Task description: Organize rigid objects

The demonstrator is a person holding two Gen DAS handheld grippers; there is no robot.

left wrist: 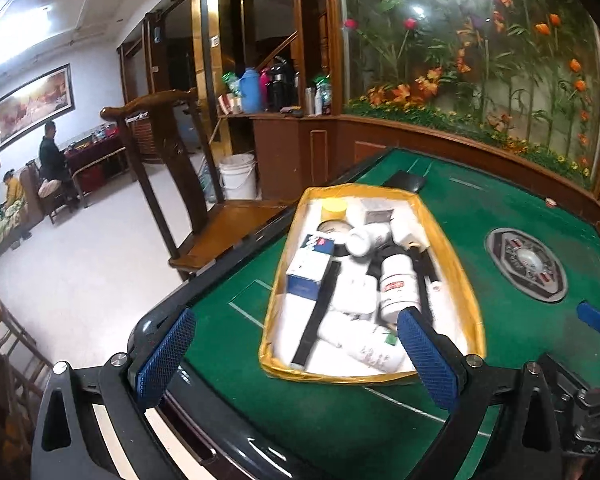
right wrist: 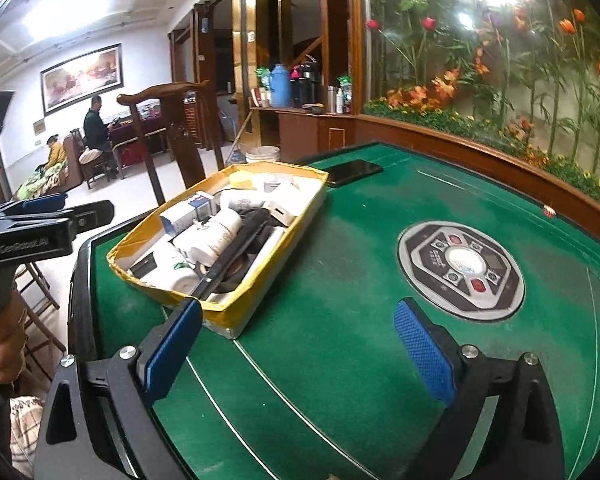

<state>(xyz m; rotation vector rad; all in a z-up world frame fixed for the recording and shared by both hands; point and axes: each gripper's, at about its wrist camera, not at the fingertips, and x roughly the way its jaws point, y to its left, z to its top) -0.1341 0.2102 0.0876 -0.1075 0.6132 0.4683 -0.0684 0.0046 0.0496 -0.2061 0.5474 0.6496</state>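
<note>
A shallow box with yellow-taped walls (left wrist: 466, 292) (right wrist: 260, 284) sits on the green table, filled with several white bottles (left wrist: 398, 286) (right wrist: 216, 236), a blue-and-white carton (left wrist: 310, 270) (right wrist: 186, 210) and a black strip (left wrist: 316, 316) (right wrist: 236, 248). My left gripper (left wrist: 296, 354) is open and empty, hovering over the box's near end. My right gripper (right wrist: 300, 354) is open and empty above the felt, just right of the box's near corner. The left gripper also shows at the left edge of the right wrist view (right wrist: 44, 216).
A round control panel (right wrist: 460, 270) (left wrist: 526, 266) sits in the middle of the green table (right wrist: 340, 360). A black phone (right wrist: 354, 171) lies past the box. A wooden chair (left wrist: 172, 184) stands beyond the table's left edge. A wood ledge with flowers borders the far side.
</note>
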